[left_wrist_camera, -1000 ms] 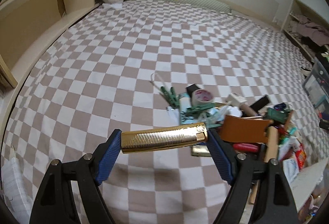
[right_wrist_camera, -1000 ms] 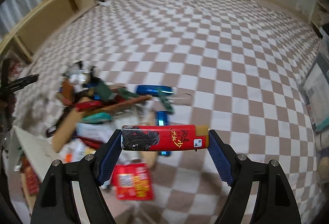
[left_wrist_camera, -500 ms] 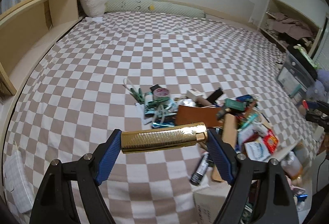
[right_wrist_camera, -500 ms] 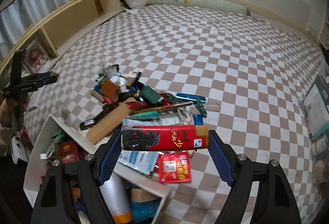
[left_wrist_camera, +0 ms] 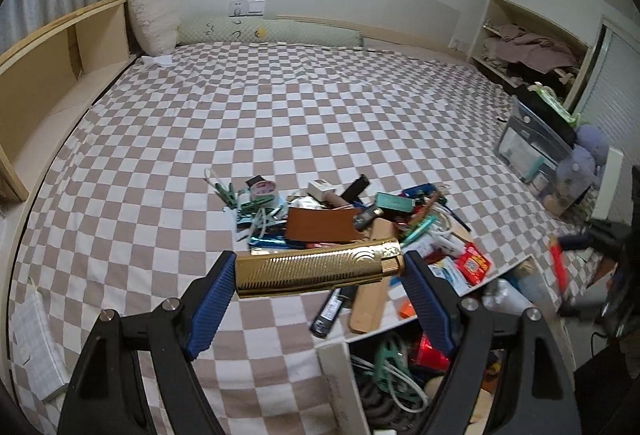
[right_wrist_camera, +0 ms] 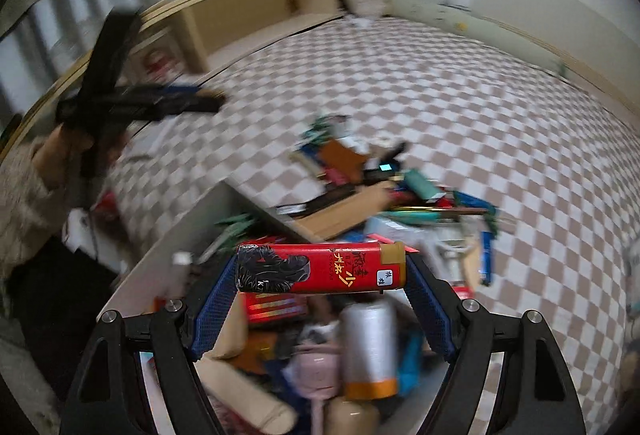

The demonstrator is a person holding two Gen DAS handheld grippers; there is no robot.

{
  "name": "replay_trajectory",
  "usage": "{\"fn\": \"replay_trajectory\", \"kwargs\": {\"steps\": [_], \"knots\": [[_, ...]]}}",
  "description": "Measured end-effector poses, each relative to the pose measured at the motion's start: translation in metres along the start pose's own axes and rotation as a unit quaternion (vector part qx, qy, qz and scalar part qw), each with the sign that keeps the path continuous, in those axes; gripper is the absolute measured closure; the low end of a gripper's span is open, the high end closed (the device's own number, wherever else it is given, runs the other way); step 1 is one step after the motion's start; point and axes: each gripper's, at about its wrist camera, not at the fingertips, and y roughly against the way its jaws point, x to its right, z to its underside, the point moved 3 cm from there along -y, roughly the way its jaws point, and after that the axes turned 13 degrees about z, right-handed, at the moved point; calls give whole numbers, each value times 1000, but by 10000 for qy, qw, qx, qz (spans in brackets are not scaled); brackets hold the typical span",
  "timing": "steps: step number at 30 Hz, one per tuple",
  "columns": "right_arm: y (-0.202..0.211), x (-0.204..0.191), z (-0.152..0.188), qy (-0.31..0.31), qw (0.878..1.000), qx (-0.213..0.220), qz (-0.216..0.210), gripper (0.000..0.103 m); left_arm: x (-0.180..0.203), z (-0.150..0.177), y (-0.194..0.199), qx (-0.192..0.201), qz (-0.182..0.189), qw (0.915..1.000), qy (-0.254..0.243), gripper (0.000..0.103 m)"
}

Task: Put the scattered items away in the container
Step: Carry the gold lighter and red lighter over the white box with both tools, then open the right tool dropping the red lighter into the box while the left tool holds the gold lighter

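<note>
The left gripper [left_wrist_camera: 320, 271] clamps a ribbed gold metal case [left_wrist_camera: 318, 269] endwise, its long axis crosswise between the pads. The right gripper [right_wrist_camera: 320, 269] likewise clamps a red printed box [right_wrist_camera: 320, 268]. The white open container [right_wrist_camera: 168, 255] lies directly below the right gripper, and below and to the right of the left one, so the right hand looks nearer to dropping.

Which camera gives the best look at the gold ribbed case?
The left wrist view: the gold ribbed case sits sharp and close, gripped across the left claw. The right wrist view is blurred and doesn't clearly show it.

Checkered bed [left_wrist_camera: 320, 123], wooden shelving [left_wrist_camera: 48, 75]
</note>
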Motion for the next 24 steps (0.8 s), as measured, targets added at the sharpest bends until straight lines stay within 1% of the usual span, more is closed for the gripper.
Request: {"fn": "replay_trajectory", "kwargs": {"steps": [6,11,17,21,24], "knots": [[-7,-61,12,635,9965,-207,-511,22,17,9,3,-189,72,9997,-119,21],[-21,-105,23,1172,9879,-490,-892,22,28,18,5,-316,187,9992,-171,21],[-38,-151,36,1873,9707,-797,-1273,22,37,25,10,-375,252,9986,-273,21],[-48,-180,47,2430,9543,-953,-1456,22,42,31,12,-427,266,9980,-380,21],[-55,-195,53,2688,9443,-1078,-1560,22,40,35,12,-469,259,9978,-390,21]]}}
